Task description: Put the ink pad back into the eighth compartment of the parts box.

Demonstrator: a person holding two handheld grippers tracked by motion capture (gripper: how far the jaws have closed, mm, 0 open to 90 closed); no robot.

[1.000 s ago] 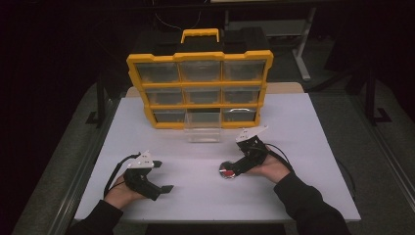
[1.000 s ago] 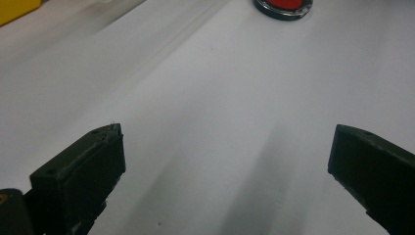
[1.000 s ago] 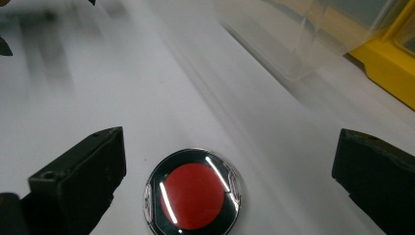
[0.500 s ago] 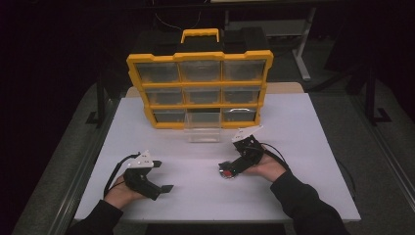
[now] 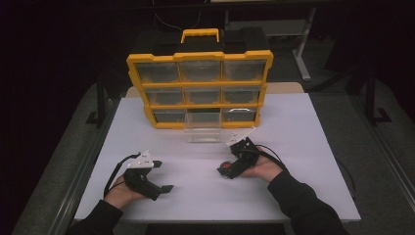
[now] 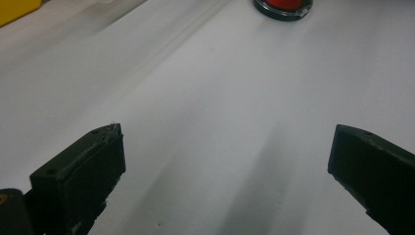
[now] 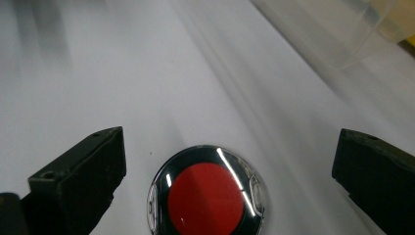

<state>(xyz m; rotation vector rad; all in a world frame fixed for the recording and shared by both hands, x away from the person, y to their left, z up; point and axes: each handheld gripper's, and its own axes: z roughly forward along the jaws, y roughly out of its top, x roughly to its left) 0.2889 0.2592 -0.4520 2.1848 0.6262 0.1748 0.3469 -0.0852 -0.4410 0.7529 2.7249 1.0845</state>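
A small round object with a red centre, black ring and clear rim (image 7: 207, 196) lies on the white table (image 5: 195, 196). My right gripper (image 7: 230, 183) hangs open just over it, the jaws standing either side. In the high view the round object (image 5: 225, 169) is at the tip of the right gripper (image 5: 231, 169). My left gripper (image 5: 164, 188) rests open at the front left, jaws wide apart over bare table (image 6: 220, 161). The left gripper view catches the round object (image 6: 284, 6) at its top edge.
A yellow organiser (image 5: 200, 88) with clear drawers stands at the back of the table. Its bottom middle drawer (image 5: 204, 128) is pulled out toward me. A corner of that clear drawer (image 7: 342, 34) appears in the right gripper view.
My right gripper has shifted slightly back and left along the table toward the round object. The left gripper has stayed still.
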